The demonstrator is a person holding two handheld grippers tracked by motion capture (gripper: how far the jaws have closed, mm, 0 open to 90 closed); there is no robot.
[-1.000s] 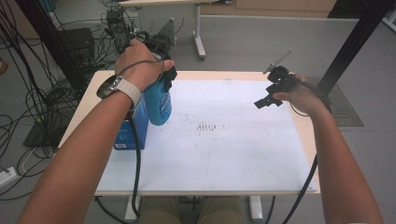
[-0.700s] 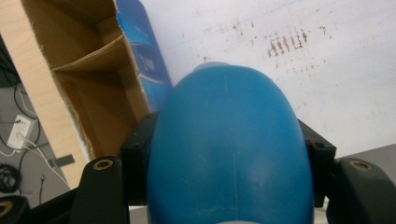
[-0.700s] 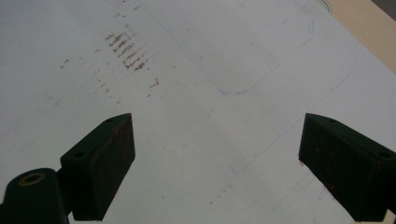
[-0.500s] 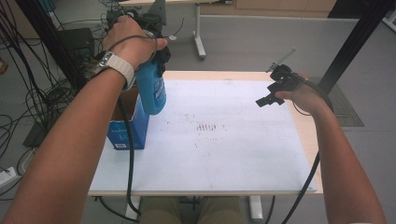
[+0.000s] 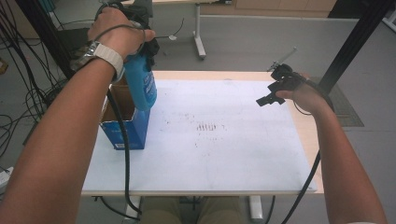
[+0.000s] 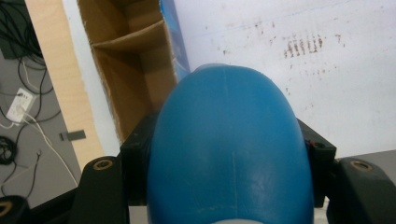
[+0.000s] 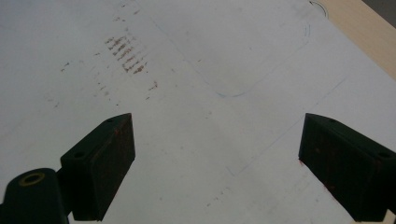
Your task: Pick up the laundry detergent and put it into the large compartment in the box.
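Two risks stood out, both tied to the cardboard box (image 5: 125, 122), which sat at the near-left part of the white worktop (image 5: 219, 154) with its top open. The blue bottle (image 5: 142, 84) hung just above that box, its base at the far rim, pinched across its body by the left gripper (image 5: 148, 46). Since the bottle's plastic looked smooth and rounded, I judged it could slide down between the pads if the squeeze eased. A sideways swing might also catch the bottle's base on the box rim and tip the light box over.

Well to the right of the box and farther back, the right gripper (image 5: 270, 95) hovered over the worktop with its jaws spread and nothing between them, so it offered no support if the bottle dropped.

From the left gripper view, the bottle (image 6: 231, 154) bulged between both black jaws, and beyond it the box (image 6: 135, 70) revealed a cardboard divider inside, which the high view hid behind the arm. From the right gripper view came the faint pencilled outline and the reddish smudges (image 7: 126, 55) on the worktop (image 7: 224, 140), plus the gap between its own jaws. Only the high view placed the bottle's height over the box.
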